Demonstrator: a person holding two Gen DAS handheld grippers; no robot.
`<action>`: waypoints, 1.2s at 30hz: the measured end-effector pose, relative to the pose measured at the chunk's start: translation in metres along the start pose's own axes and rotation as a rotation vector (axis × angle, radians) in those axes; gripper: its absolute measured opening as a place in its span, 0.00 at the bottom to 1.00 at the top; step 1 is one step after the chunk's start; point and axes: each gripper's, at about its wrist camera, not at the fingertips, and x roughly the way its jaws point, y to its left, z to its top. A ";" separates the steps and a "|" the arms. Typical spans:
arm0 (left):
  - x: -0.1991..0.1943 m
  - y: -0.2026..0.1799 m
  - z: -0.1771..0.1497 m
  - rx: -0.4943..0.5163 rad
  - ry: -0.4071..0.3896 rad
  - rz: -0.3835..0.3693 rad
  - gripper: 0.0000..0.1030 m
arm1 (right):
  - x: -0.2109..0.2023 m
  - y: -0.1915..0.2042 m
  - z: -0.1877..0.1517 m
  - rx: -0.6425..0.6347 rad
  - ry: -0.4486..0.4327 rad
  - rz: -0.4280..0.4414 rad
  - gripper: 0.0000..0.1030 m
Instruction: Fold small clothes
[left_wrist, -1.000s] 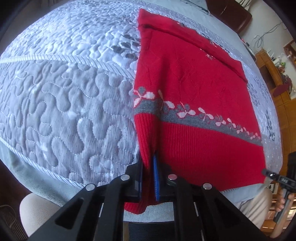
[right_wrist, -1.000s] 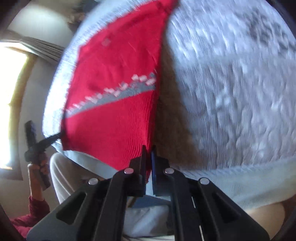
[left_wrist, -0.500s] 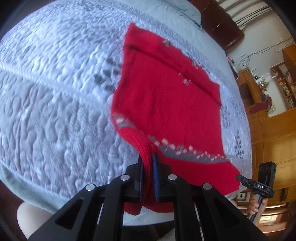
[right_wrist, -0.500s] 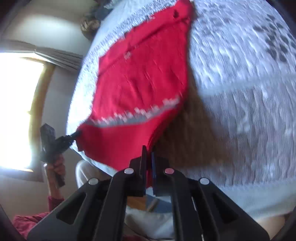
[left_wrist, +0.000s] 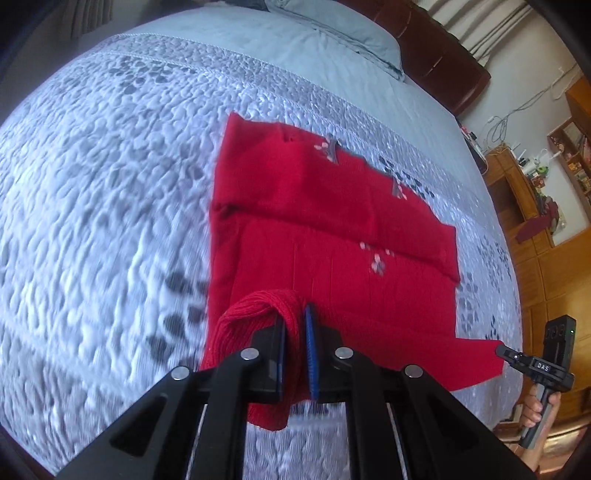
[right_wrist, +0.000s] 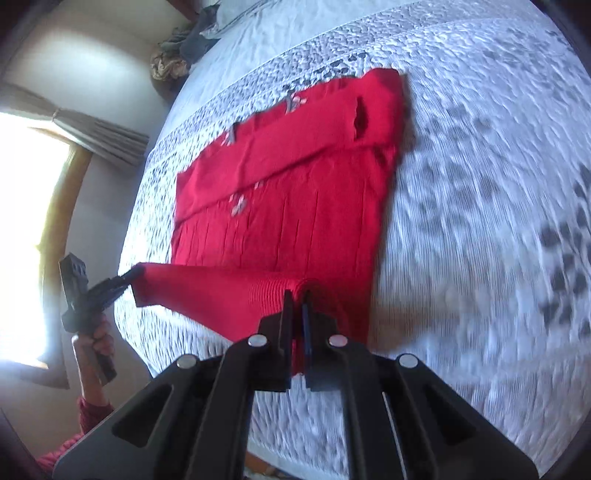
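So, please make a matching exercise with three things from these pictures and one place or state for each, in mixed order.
Things:
1. red knitted sweater
2. grey-white quilted bedspread
3. blue-grey pillow

Places or states:
A. at the head of the bed, by the dark headboard
B. its hem is pinched at two corners by the left tool and the right tool
C. spread under the garment

Pairs: 1-B, 2-C, 3-A

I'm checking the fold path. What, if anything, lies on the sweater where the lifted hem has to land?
Nothing visible. The left gripper and right gripper hold the red sweater's hem; beyond it is only its own folded sleeves lying flat, on the quilted bedspread.
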 end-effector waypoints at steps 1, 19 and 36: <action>0.008 0.000 0.008 -0.001 0.001 0.008 0.09 | 0.005 -0.001 0.012 0.005 0.003 -0.004 0.03; 0.102 0.023 0.108 -0.036 0.063 -0.009 0.56 | 0.064 -0.042 0.144 0.067 -0.017 -0.103 0.29; 0.070 -0.019 0.084 0.478 -0.120 0.131 0.76 | 0.102 -0.007 0.147 -0.149 0.045 -0.127 0.29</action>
